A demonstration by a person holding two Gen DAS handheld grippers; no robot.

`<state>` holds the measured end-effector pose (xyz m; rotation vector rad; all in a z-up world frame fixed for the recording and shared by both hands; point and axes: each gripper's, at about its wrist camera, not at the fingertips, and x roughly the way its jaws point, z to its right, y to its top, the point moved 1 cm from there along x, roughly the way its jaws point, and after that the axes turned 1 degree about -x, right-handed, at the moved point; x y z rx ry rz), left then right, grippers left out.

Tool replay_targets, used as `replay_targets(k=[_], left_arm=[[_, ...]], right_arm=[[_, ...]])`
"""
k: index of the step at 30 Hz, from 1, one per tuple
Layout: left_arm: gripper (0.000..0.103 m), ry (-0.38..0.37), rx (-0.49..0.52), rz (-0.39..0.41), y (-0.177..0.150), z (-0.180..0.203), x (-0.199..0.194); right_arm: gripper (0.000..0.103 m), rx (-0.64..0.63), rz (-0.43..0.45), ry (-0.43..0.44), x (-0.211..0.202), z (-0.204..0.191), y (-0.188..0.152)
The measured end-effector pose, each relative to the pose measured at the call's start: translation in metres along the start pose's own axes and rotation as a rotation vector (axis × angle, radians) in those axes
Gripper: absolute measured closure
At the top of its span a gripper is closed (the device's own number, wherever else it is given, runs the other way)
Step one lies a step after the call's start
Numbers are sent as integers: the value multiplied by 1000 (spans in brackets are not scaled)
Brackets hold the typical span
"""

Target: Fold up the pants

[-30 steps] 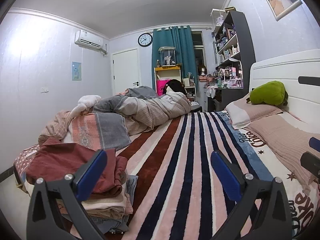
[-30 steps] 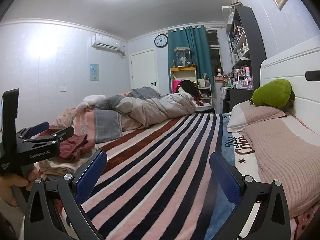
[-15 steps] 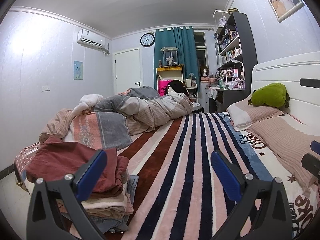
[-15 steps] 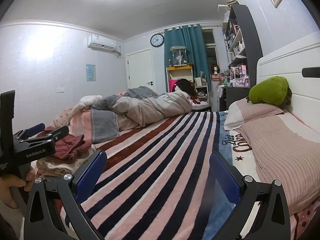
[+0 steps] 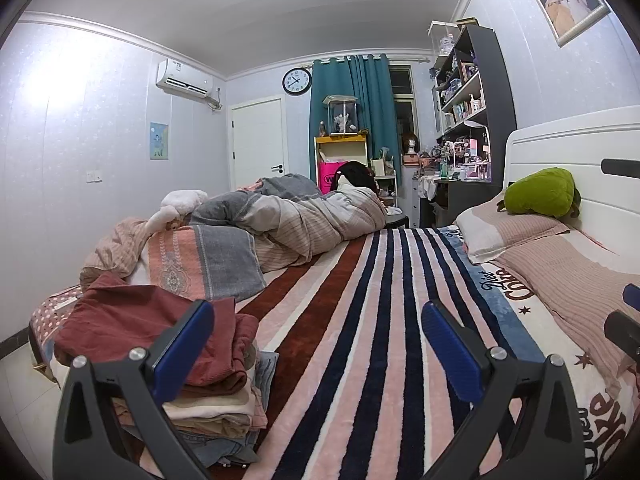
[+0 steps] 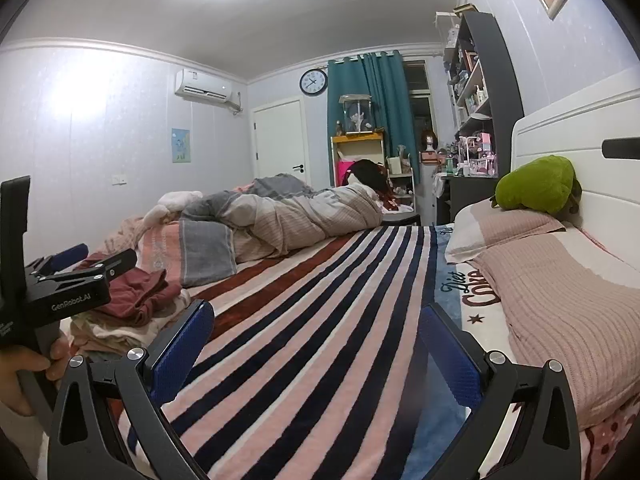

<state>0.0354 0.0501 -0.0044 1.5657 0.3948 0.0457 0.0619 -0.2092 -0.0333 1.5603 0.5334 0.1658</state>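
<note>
A pile of folded clothes with crumpled dark red pants [image 5: 152, 328] on top lies at the bed's near left corner; it also shows in the right wrist view [image 6: 136, 292]. My left gripper [image 5: 316, 340] is open and empty, held above the striped blanket [image 5: 360, 320] just right of the pile. My right gripper [image 6: 316, 344] is open and empty over the same blanket [image 6: 320, 312], further right. The left gripper's body [image 6: 68, 292] shows at the left of the right wrist view, held in a hand.
A rumpled duvet [image 5: 304, 216] and a folded grey and pink blanket [image 5: 204, 260] lie across the far side of the bed. Pillows [image 5: 516, 232] and a green plush [image 5: 540, 192] sit by the white headboard on the right. Shelves and a desk stand beyond.
Both grippers have drifted slightly; the view shifts a little to the left and the room appears a bit lower. Both stay open and empty.
</note>
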Motion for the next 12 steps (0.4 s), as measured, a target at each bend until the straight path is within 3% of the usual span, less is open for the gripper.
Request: replay_targets(k=[12], left_arm=[[1, -3, 9, 4, 3, 3, -4]], right_arm=[[1, 13, 3, 4, -2, 4, 2]])
